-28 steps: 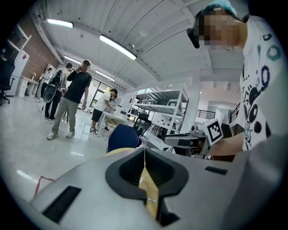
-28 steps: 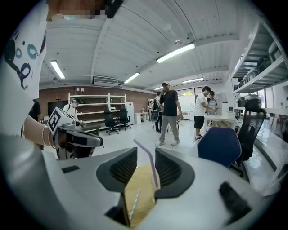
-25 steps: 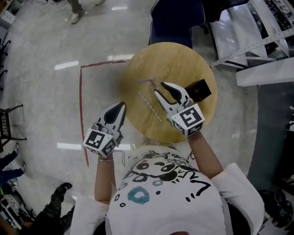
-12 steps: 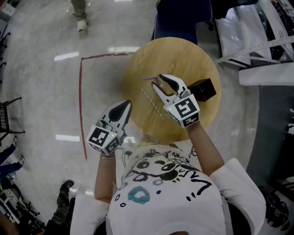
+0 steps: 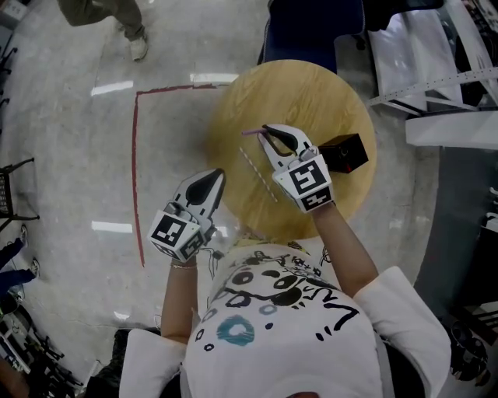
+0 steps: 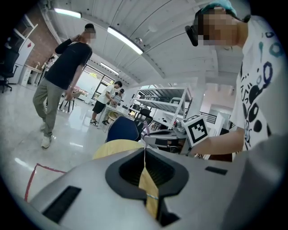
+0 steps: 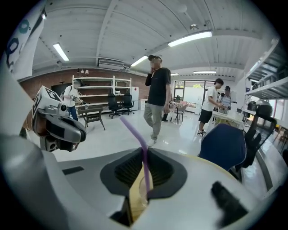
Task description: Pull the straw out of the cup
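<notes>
Well, the left tool [image 5: 210,180] hangs clenched and empty just off the worktop's [image 5: 311,93] left edge (it could steady the cup [image 7: 141,192]). Over the worktop's middle, the purple straw [image 7: 132,131] stands in that clear cup, pinched by the right tool [image 5: 264,136], whose jaws have just been closing. Lift straight along the straw so the cup stays upright.

From the head view you basically can't see the clear plastic cup [image 7: 141,188]: the right gripper [image 5: 266,137], its jaws just closed in on the purple bendy straw [image 7: 132,131], sits right over it. In the right gripper view only a sliver of cup rim peeks out between the jaws, and the straw's bottom end vanishes there. The passer-by in khaki trousers [image 5: 101,9] and the dark blue chair [image 5: 311,31] get chopped by the top edge.
</notes>
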Tool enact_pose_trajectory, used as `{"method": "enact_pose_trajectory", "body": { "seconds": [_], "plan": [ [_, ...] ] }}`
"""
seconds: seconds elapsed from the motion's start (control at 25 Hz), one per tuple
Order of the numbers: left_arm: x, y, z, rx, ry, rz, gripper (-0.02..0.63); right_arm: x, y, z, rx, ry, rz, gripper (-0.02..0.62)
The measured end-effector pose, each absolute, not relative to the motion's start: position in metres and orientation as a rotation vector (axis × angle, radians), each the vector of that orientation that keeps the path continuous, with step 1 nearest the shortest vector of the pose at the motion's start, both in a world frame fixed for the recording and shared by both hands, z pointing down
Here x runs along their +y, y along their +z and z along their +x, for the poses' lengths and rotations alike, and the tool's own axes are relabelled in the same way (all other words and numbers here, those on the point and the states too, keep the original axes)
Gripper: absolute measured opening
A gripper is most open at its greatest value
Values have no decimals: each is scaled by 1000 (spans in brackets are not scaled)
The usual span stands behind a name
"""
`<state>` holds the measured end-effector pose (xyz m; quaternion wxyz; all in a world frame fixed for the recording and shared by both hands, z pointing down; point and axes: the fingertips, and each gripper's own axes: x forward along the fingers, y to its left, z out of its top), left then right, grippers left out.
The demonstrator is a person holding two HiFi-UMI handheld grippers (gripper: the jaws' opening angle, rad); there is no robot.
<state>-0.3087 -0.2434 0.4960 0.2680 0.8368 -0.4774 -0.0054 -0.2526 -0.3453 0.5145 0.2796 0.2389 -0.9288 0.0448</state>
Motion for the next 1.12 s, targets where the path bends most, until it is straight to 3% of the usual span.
{"method": "enact_pose_trajectory", "body": {
  "seconds": [0.24,1.12],
  "plan": [
    [-236,494,-323,-1296,-15,2256,18,-339,510,-268,-2493,112,646,46],
    [-269,487,-261,-1271,9,2315,18,-379,458,-211,-2590,43,753,45]
  ]
}}
